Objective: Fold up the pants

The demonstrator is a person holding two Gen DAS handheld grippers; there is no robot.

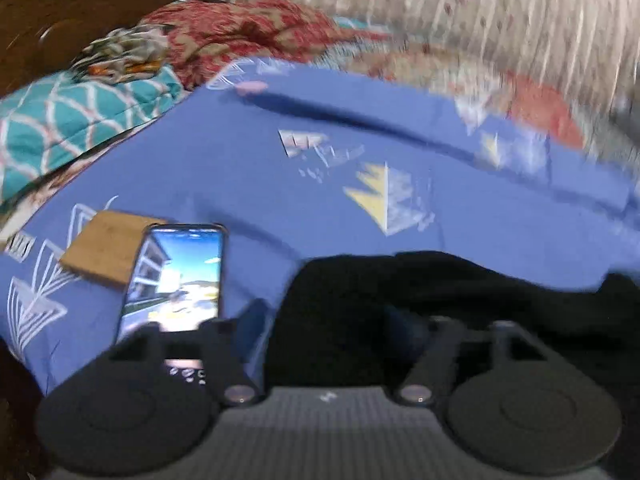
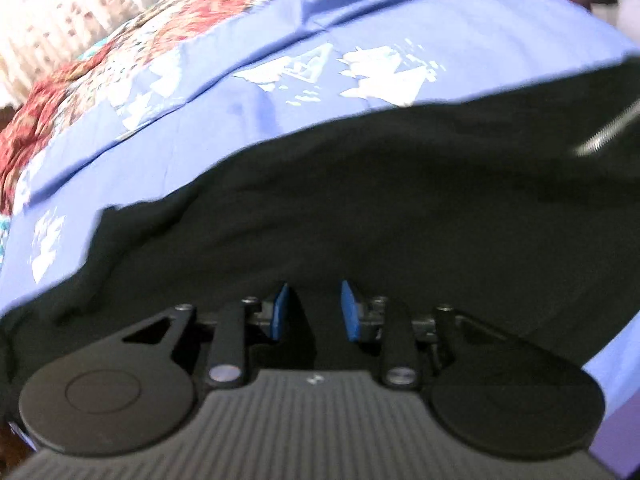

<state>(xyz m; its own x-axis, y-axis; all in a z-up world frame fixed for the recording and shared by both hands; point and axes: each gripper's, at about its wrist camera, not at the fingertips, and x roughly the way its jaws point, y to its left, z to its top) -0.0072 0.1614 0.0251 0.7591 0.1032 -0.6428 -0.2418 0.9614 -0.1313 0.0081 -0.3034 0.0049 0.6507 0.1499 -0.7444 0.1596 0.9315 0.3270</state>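
On the blue bedsheet in your left wrist view, the black pants lie bunched along the lower middle and right, just ahead of your left gripper; its jaws stand wide, the dark blue fingers blurred, and black cloth fills the gap between them, though you cannot tell whether the pads touch it; a lit phone lies to the left of the pants, its lower end behind the gripper's left arm, one edge over a brown wooden board; further back sit a teal patterned quilt and a red floral blanket, with a pale curtain behind.

Over in your right wrist view, the pants spread across the whole middle of the frame, a silvery zipper showing at the right edge; your right gripper hangs close over the cloth with its blue pads set narrow but apart; whether any cloth is caught between them cannot be told; the sheet runs behind, printed with white shapes, and the red blanket lies at far left.
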